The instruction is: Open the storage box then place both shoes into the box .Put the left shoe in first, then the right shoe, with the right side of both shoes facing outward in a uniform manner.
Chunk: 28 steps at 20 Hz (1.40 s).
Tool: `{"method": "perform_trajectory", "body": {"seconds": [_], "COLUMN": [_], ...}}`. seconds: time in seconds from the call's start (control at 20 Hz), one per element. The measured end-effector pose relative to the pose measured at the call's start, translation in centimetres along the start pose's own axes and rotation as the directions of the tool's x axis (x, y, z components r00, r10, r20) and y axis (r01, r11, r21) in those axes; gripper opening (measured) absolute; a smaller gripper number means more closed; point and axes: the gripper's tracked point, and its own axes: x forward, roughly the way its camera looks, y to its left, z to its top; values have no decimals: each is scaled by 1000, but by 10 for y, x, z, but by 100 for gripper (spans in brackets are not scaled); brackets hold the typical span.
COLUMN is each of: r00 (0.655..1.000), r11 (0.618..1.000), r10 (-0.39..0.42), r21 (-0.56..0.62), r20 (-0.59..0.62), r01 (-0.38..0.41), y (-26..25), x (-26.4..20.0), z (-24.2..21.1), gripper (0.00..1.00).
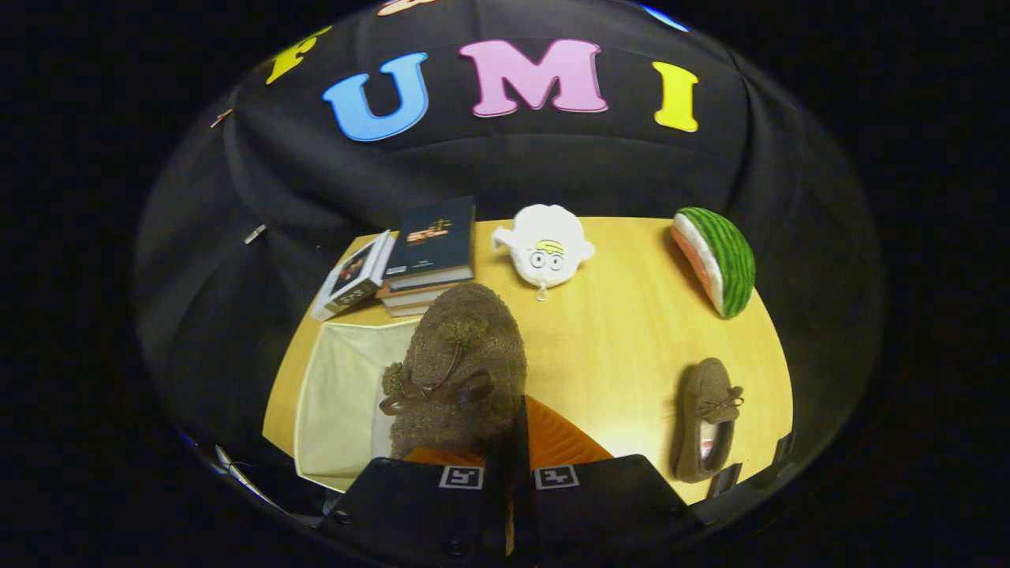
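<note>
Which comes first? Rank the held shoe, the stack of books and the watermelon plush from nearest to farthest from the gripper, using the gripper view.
1. Held shoe: clamped between the fingers of the gripper, above the open storage box.
2. Stack of books: beyond the shoe, at the table's far edge.
3. Watermelon plush: far corner, off to the fingers' right.

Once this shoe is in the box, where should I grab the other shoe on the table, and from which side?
Judging by its pose, take the second shoe at the heel-end collar, coming from above: its opening faces up nearest the fingers, its bow toe points away. They're now closed on the first shoe over the open box.
</note>
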Motion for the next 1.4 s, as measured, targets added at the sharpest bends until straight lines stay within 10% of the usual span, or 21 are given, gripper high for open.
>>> {"method": "perform_trajectory", "body": {"seconds": [0.85, 0.95, 1.2, 1.4], "r00": [986, 972, 955, 953], "r11": [998, 993, 977, 963], "r10": [70, 114, 215, 268], "r21": [6, 22, 35, 19], "r20": [-154, -204, -204, -141], "r01": [-70, -112, -212, -268], "y": [139, 149, 156, 148], "x": [99, 100, 80, 53], "z": [-81, -97, -110, -94], "gripper": [13, 20, 99, 99]}}
